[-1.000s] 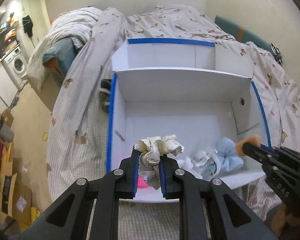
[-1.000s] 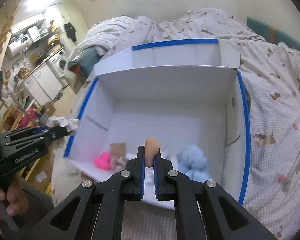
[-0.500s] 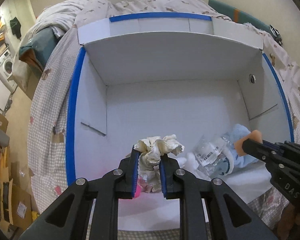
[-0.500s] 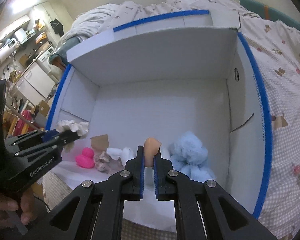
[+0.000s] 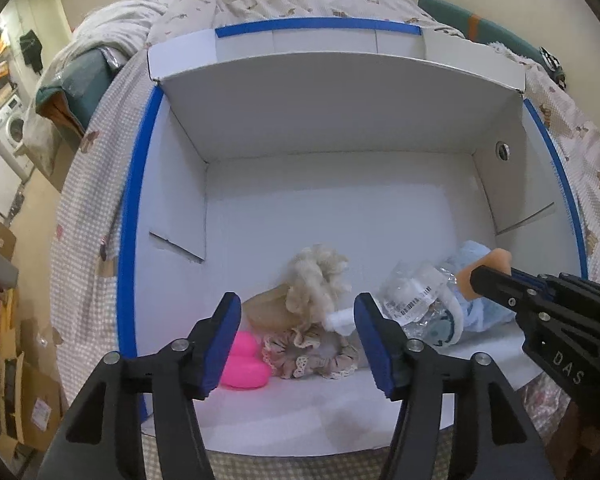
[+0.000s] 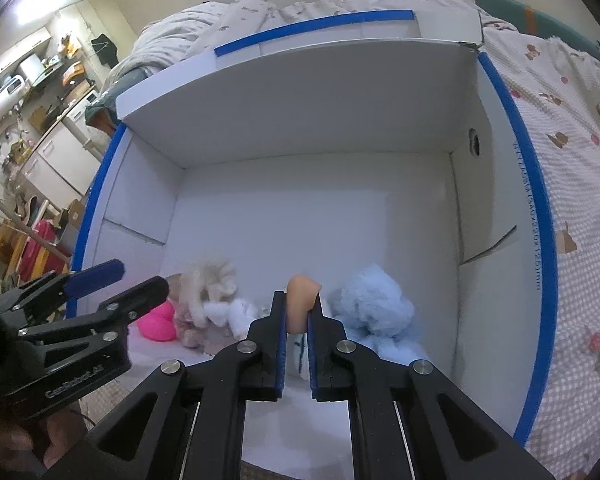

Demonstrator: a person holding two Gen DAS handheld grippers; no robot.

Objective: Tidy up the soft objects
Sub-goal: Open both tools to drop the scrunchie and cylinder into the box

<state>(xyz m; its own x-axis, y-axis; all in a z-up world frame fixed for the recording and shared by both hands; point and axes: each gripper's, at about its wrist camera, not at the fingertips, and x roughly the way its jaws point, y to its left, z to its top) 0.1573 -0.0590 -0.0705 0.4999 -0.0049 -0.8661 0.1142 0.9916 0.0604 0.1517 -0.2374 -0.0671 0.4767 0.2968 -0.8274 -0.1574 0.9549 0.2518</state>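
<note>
Blue pads of the left gripper [image 5: 298, 316] spreading apart, nothing pressed between them; cream scrunchie [image 5: 318, 276] loose just beyond, blurred, over the pile at the near edge of the white box [image 5: 340, 128]. Clamped tight in the right gripper [image 6: 298, 320]: a peach foam piece [image 6: 302, 300], its top poking above the fingertips, lower part hidden between the pads.

Readable writing: "DAS" on the right gripper's black body in the left view, "GenRobot.AI" on the left gripper's body in the right view, upside down. Barcode label [image 5: 410, 300] on a crinkled clear plastic bag [image 5: 416, 304], digits too small to make out. Faint printed line along the box's right blue rim, illegible.

Near the box's front left corner: pink rubber duck [image 5: 244, 364], partly behind the left pad; beside it a beige lace-trimmed scrunchie [image 5: 312, 354] and a tan piece, shape unclear. Light blue plush [image 6: 376, 308] toward the front right corner, partly under the plastic bag. Small white fluffy item [image 6: 240, 314] between pile and plush, identity uncertain.

Blue tape [image 5: 134, 216] on the box rims, round hole in the right wall. Box resting on a checked bedspread [image 6: 580, 200] with bear prints; rumpled duvet behind. Off to the left, a cluttered room with a washing machine [image 5: 10, 128], cardboard, shelves
</note>
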